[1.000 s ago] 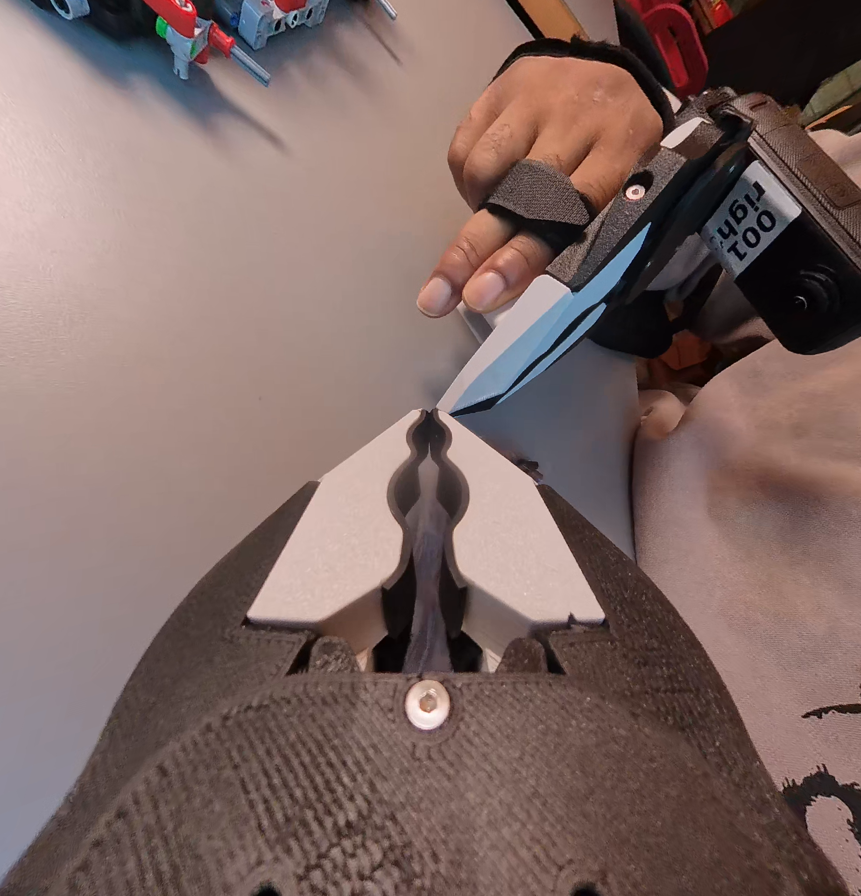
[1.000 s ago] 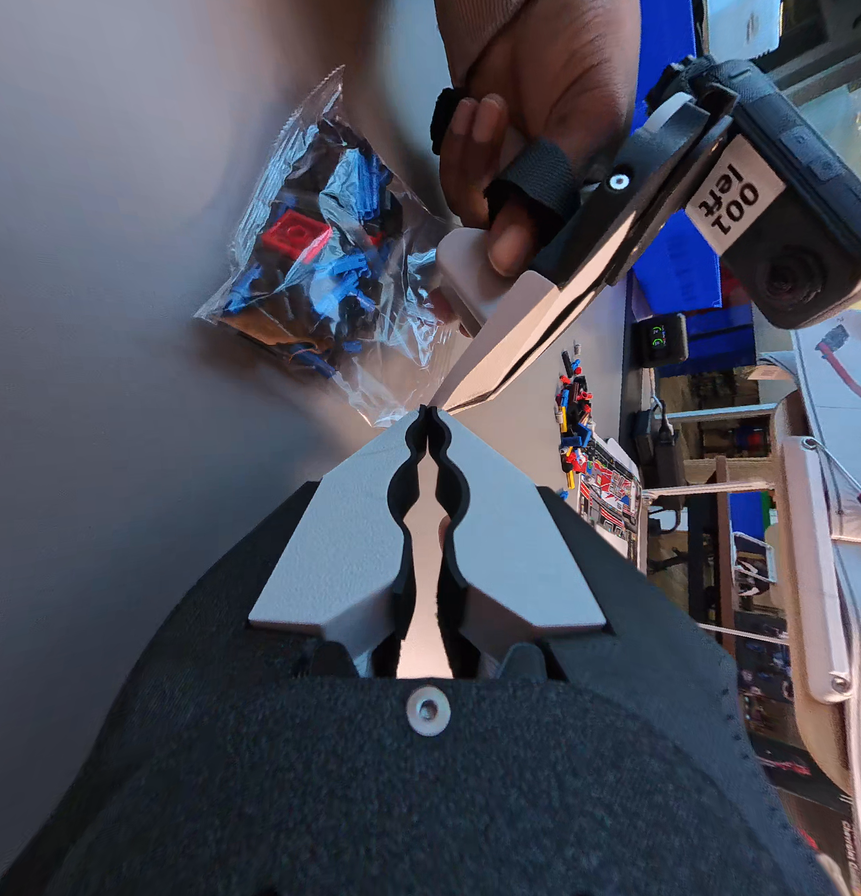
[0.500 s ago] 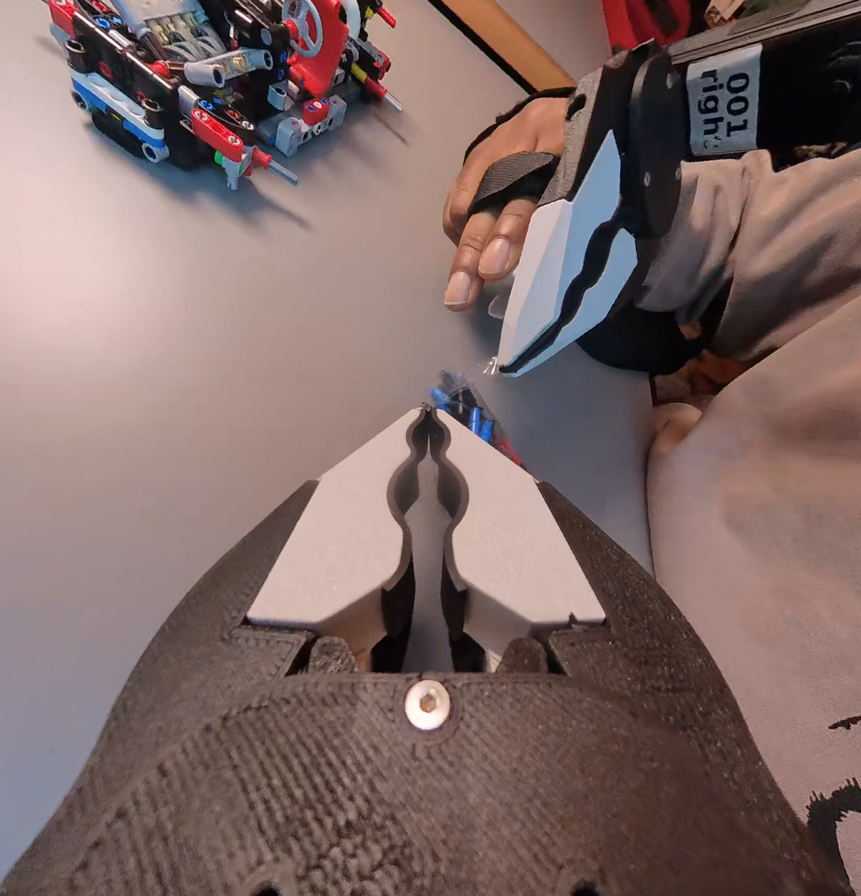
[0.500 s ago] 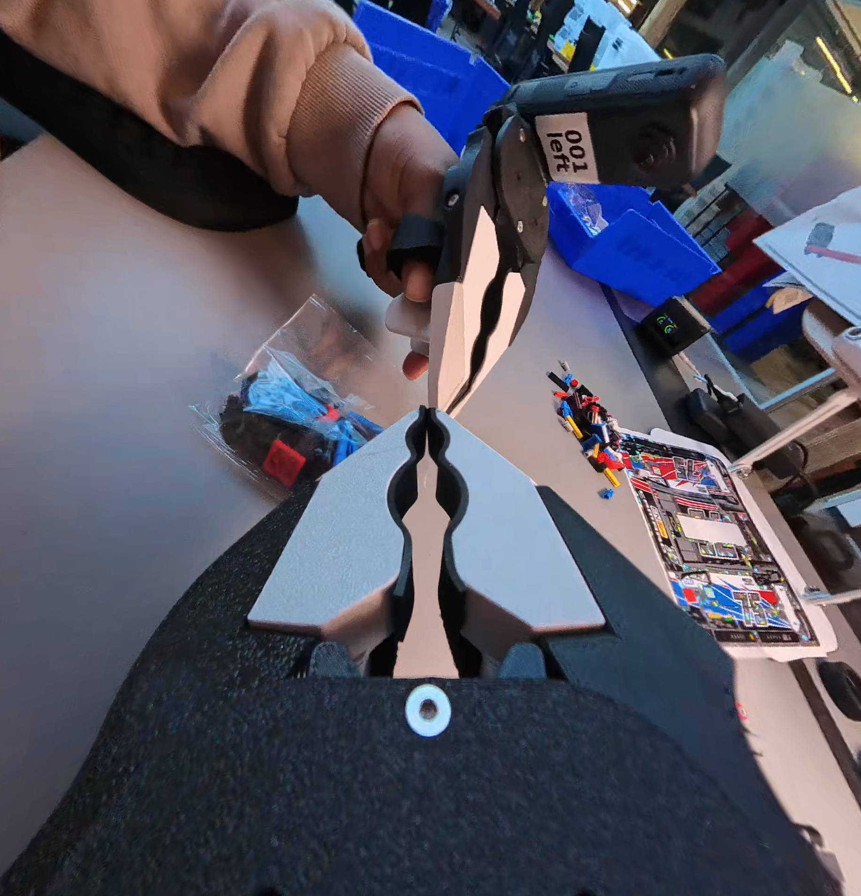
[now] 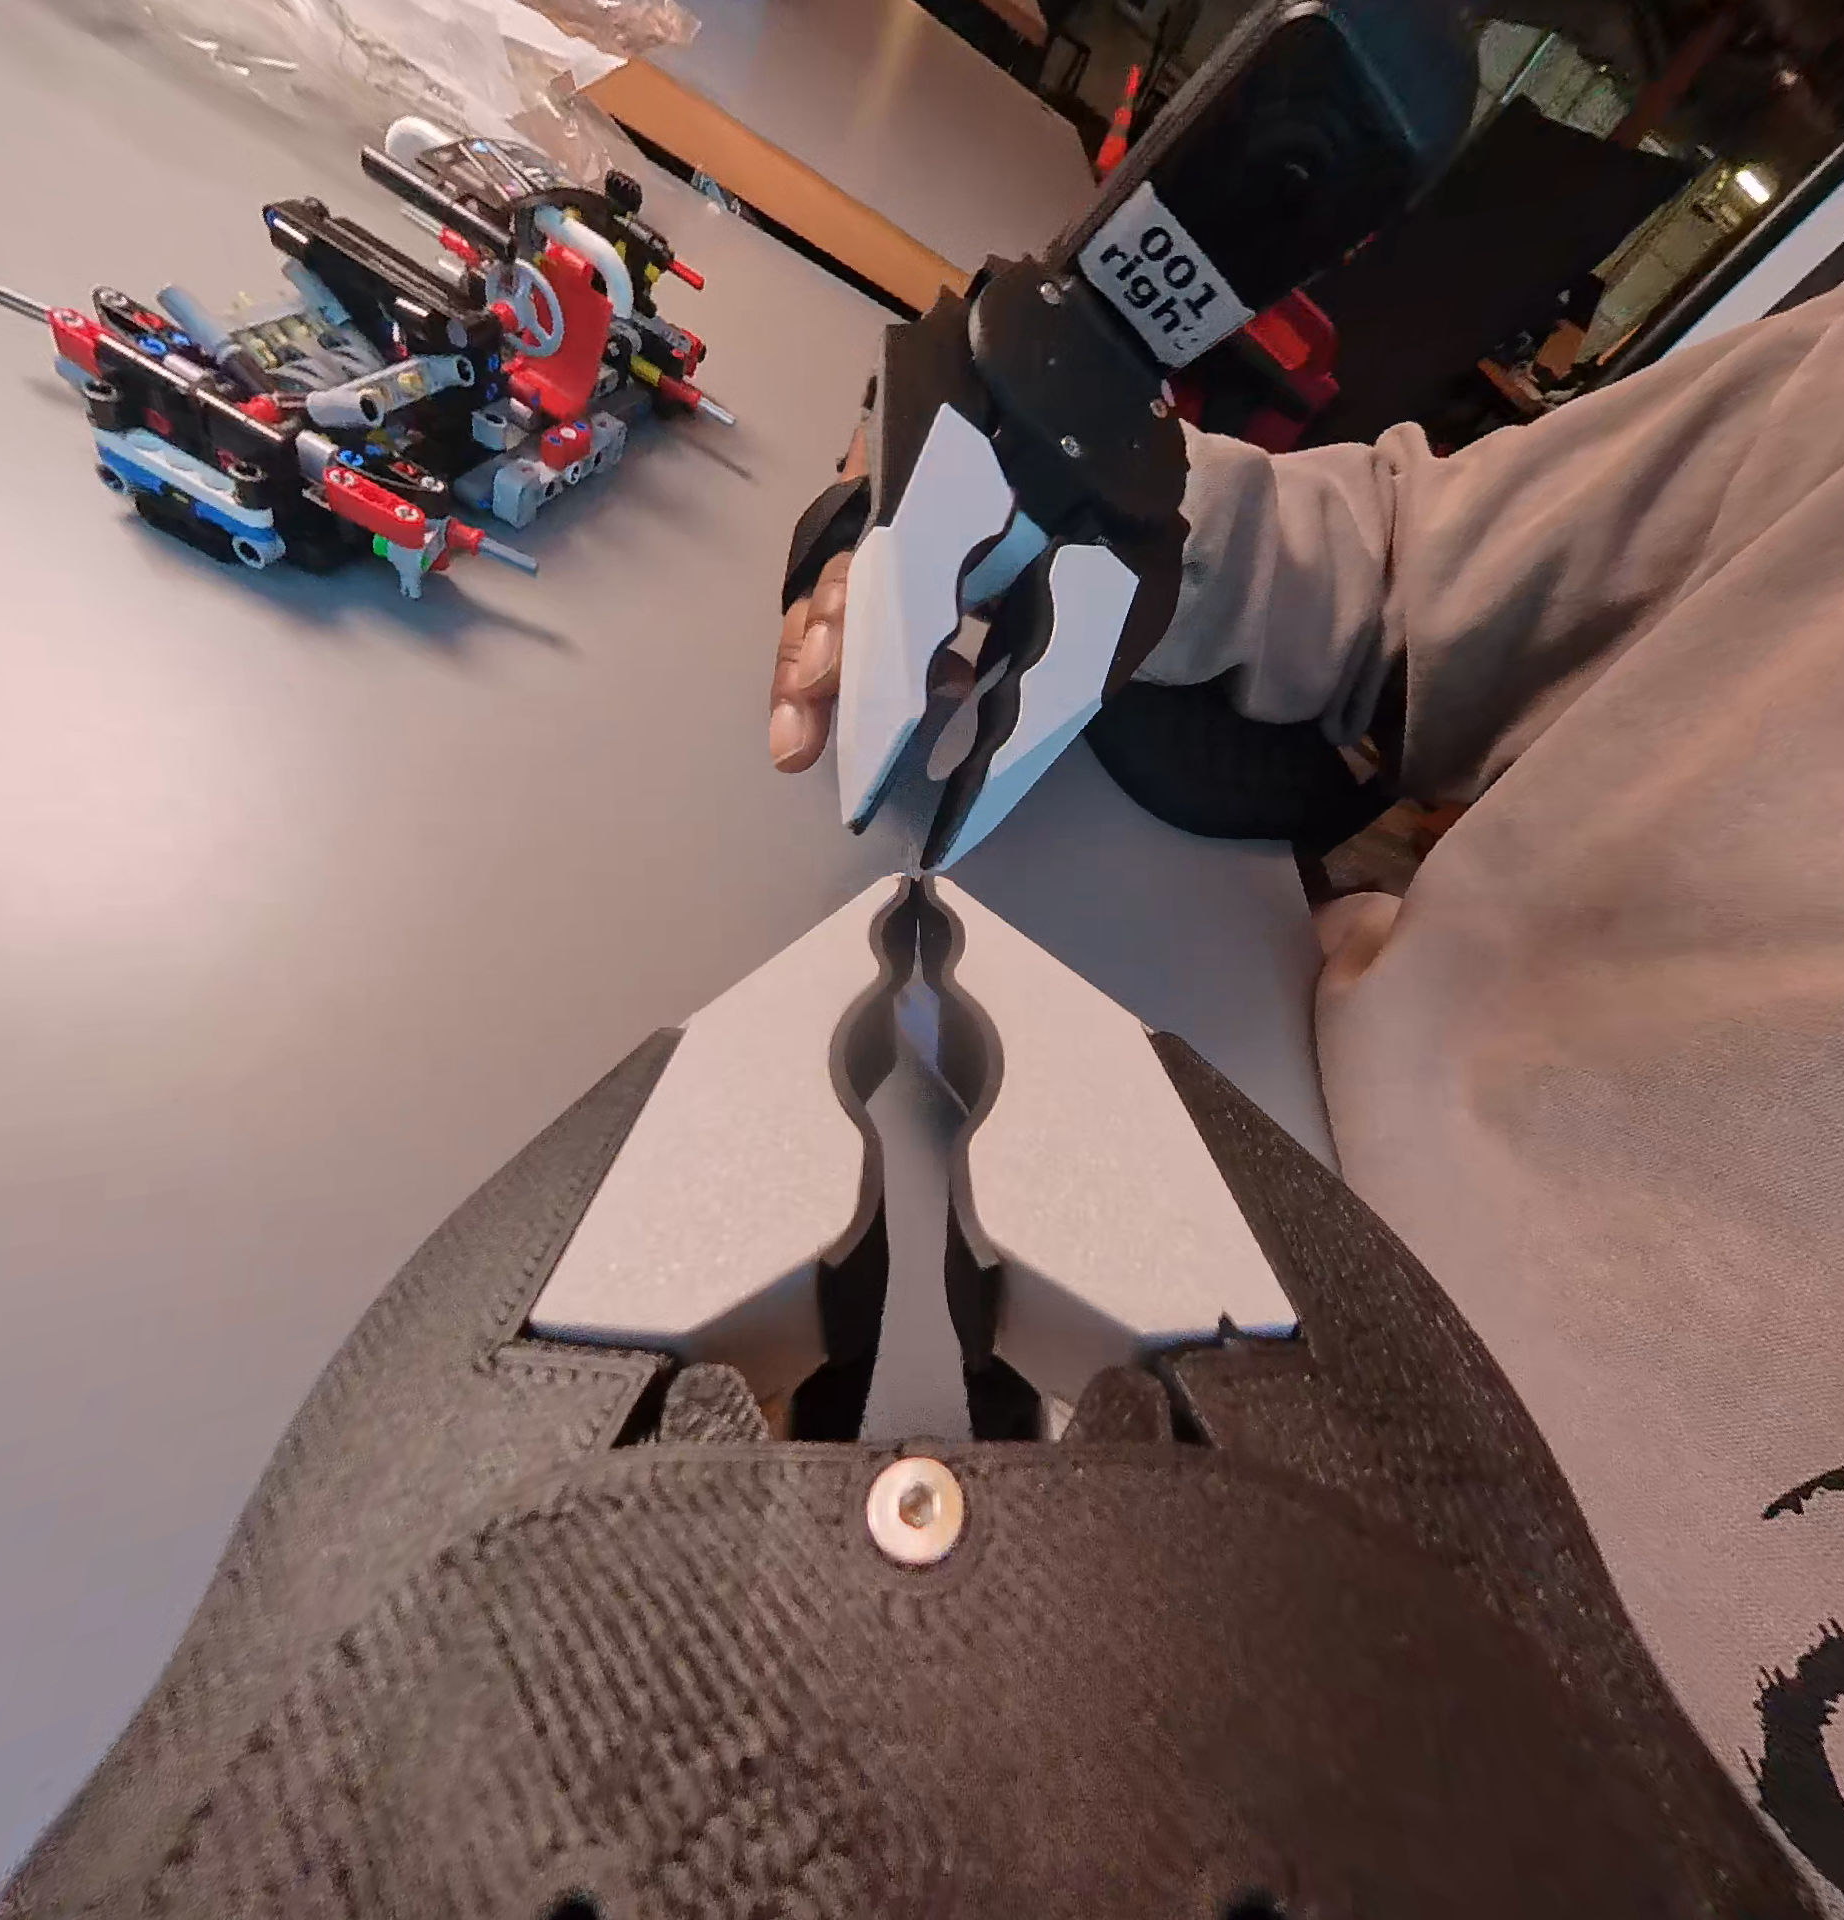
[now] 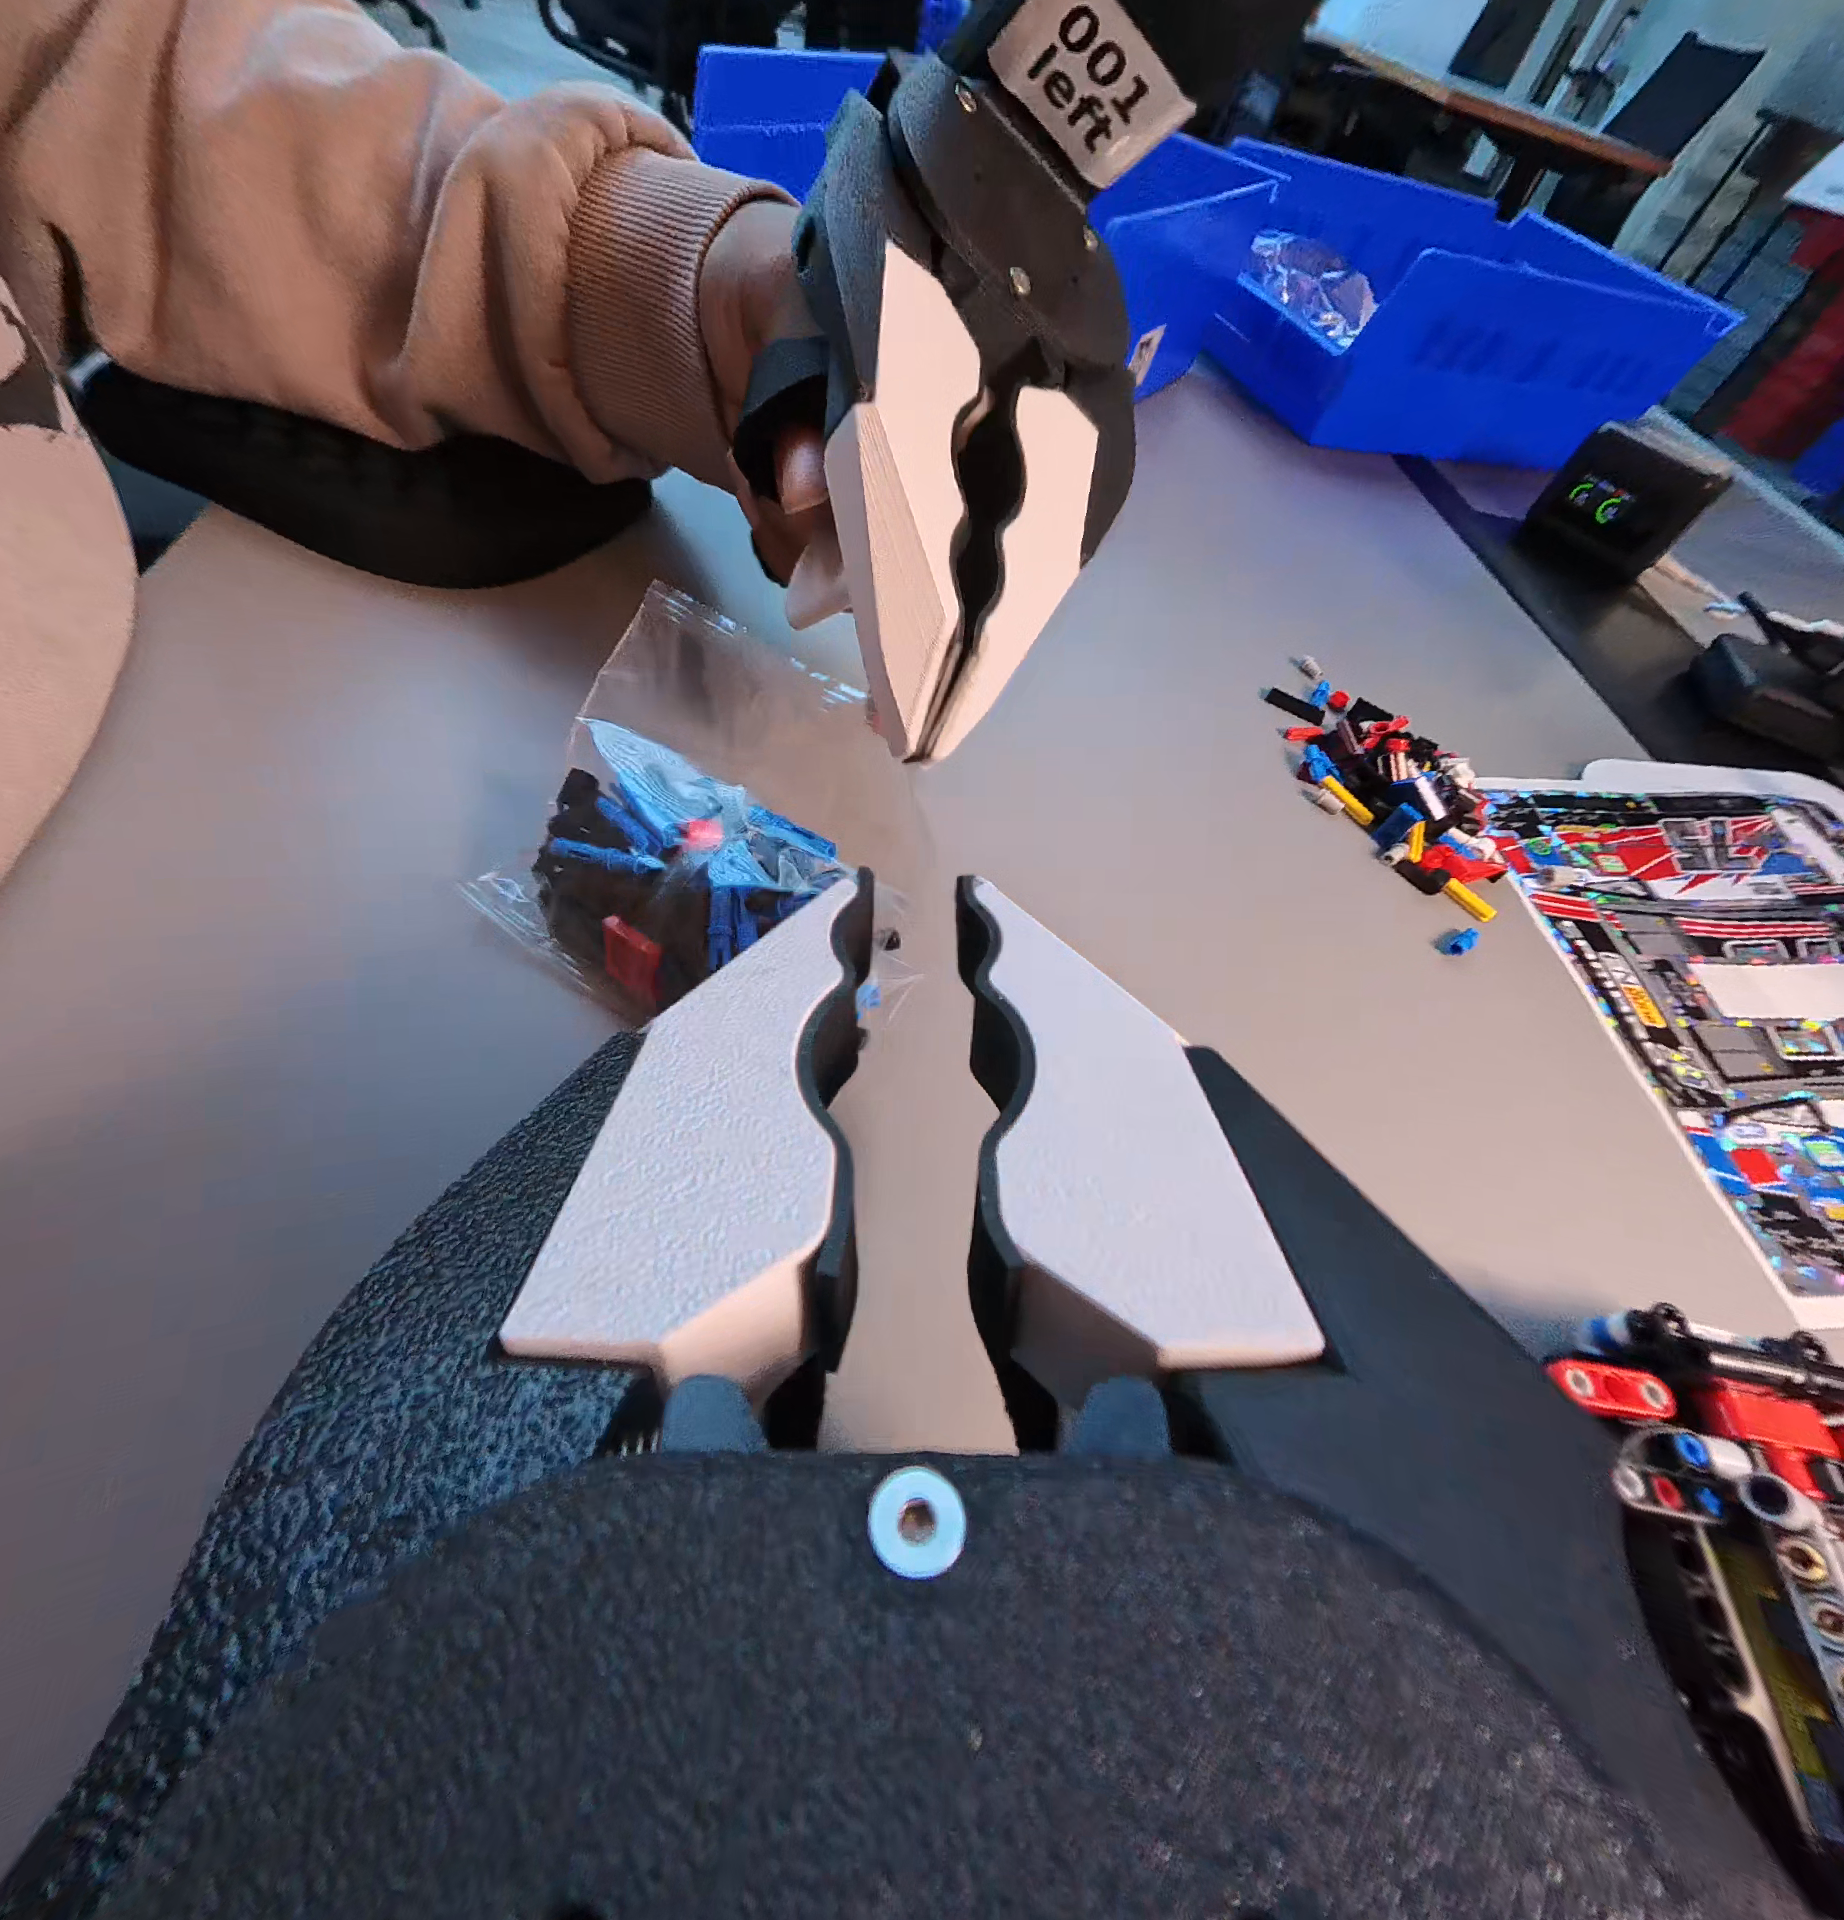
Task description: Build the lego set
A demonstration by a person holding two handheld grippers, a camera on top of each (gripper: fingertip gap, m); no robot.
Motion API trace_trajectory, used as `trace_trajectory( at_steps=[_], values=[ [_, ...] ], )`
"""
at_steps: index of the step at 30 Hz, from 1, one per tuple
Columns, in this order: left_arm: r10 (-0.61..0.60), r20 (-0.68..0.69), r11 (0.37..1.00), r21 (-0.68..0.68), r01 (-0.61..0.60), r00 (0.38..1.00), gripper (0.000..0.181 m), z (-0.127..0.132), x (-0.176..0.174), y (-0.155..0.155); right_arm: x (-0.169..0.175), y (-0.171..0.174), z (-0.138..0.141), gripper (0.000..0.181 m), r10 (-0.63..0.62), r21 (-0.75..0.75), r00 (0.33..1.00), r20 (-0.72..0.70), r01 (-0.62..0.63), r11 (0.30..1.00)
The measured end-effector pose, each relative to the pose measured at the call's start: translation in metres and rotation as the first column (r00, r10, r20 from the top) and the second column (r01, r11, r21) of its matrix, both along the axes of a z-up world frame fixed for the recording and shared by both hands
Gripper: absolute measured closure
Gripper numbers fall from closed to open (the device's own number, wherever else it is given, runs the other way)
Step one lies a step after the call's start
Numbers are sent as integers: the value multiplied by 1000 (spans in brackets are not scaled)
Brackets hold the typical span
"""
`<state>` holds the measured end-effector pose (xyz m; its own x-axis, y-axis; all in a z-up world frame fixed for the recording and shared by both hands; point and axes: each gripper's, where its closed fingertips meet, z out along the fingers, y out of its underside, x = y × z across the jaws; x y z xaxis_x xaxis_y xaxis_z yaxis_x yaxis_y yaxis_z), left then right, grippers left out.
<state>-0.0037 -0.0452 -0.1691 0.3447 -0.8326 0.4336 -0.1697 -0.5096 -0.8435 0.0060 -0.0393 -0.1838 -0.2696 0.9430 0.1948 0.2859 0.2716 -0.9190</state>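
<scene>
A partly built Lego vehicle (image 5: pixel 378 416), black, red and grey, stands on the grey table (image 5: pixel 222 935) at the far left; its end also shows in the right wrist view (image 6: pixel 1749 1455). A clear bag of blue, black and red pieces (image 6: pixel 669 883) lies just left of my right gripper (image 6: pixel 913 883), which is open and empty, with the bag's film reaching into its gap. My left gripper (image 5: pixel 913 883) is shut; its tips (image 6: pixel 918 748) hang over the bag's clear edge. I cannot tell whether it pinches the film. The two grippers meet tip to tip (image 5: pixel 923 857).
A loose pile of small pieces (image 6: pixel 1385 779) and a printed colour sheet (image 6: pixel 1728 987) lie to the right. Blue bins (image 6: pixel 1417 312) and a small black device (image 6: pixel 1614 499) stand at the back. Cardboard (image 5: pixel 772 177) and clear wrapping (image 5: pixel 378 52) lie beyond the vehicle. The person's sleeves flank both views. Only a small space, under 4 cm, lies between the two pairs of fingers. Both grippers' tips are roughly 20 cm from the partly built Lego vehicle (image 5: pixel 378 416). Look for it in the right wrist view (image 6: pixel 1778 1561) too.
My right gripper has opened; it was shut half a second ago. Both grippers have tilted up from the table, so more of the vehicle and bench shows.
</scene>
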Motion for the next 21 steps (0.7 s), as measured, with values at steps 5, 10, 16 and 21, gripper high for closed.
trace_trajectory(
  at_steps=[5, 10, 16, 21],
  values=[
    [-34, 57, 992, 121, 27, 998, 181, 25, 3, -8, 14, -5, 29, 124, 90, -279, 995, -53, -101, 955],
    [-91, 105, 963, 262, 61, 990, 181, 48, 2, -19, 24, 2, 9, 106, 121, -311, 992, 43, -102, 945],
    [-105, 147, 954, 294, 58, 983, 181, 54, 0, -22, 6, 0, 8, 174, 127, -276, 991, 46, -109, 955],
    [-115, 163, 958, 279, 66, 980, 181, 52, -12, -26, 20, -8, 47, 181, 146, -188, 984, 103, -125, 974]
  ],
)
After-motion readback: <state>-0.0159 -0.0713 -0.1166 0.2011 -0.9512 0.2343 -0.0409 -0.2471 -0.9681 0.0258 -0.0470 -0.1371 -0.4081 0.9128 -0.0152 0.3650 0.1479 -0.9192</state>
